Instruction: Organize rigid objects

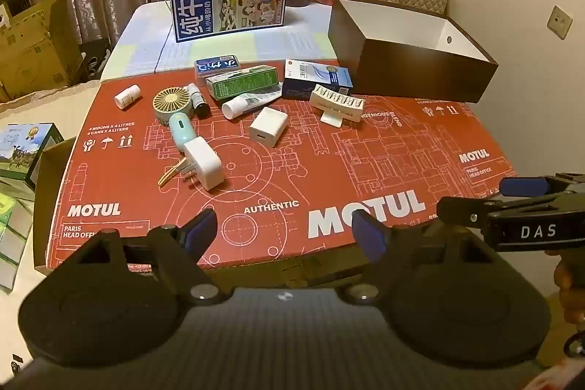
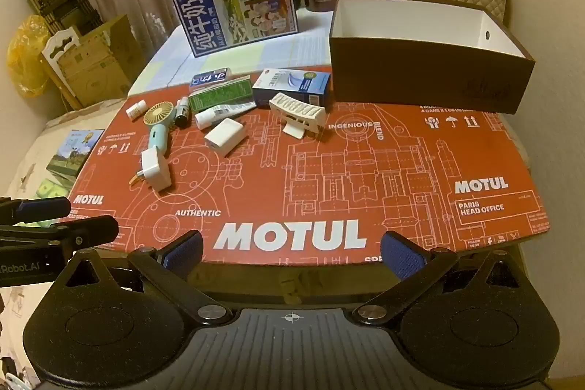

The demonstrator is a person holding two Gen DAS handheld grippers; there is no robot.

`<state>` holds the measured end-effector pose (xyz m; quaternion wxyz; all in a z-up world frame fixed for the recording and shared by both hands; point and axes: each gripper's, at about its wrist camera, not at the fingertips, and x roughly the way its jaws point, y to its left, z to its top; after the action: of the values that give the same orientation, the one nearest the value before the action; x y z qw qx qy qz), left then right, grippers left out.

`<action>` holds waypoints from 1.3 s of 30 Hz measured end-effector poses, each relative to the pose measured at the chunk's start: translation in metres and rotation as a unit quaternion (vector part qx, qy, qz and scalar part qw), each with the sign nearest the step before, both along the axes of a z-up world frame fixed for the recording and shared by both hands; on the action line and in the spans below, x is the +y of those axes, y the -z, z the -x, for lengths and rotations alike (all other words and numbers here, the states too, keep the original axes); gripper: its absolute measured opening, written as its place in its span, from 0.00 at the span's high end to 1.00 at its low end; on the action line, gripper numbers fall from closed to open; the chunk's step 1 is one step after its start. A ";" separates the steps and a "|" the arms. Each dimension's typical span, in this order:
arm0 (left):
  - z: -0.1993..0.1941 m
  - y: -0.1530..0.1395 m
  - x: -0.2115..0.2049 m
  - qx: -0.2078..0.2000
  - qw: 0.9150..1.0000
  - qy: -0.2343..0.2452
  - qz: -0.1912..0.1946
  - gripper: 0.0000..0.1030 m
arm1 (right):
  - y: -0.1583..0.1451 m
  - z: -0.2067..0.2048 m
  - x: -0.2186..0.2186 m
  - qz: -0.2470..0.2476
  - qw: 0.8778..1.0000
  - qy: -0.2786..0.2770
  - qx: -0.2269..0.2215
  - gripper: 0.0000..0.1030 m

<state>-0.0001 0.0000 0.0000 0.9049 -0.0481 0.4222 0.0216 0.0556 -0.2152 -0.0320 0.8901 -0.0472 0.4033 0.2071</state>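
Both grippers, left gripper and right gripper, hovering near the red cardboard, fingers spread wide, gripping nothing.

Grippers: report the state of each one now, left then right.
Left gripper: open, nothing between its jaws.
Right gripper: open, nothing between its jaws.

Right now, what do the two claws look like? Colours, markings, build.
Both match: black bodies with two round discs, silver pivot screws, angular black arms tipped with blue textured pads. The left claw shows "Robot.AI" lettering on its side in the right wrist view; the right claw reads "DAS" in white on its side and has a crosshair mark on its ribbed grey centre.
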 end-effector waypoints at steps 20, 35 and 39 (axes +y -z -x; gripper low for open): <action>0.000 0.000 0.000 0.001 1.000 0.000 -0.001 0.24 | -0.002 -0.001 0.004 -0.001 1.000 0.000 -0.001 0.02; 0.002 0.001 0.000 0.001 1.000 0.001 -0.002 0.24 | -0.003 -0.003 0.007 0.000 1.000 0.000 -0.001 0.02; 0.001 0.000 0.003 0.001 1.000 0.002 -0.002 0.24 | -0.004 -0.003 0.007 0.000 1.000 0.001 -0.001 0.02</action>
<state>-0.0007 0.0028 0.0004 0.9048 -0.0453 0.4229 0.0211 0.0590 -0.2078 -0.0284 0.8906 -0.0469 0.4025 0.2065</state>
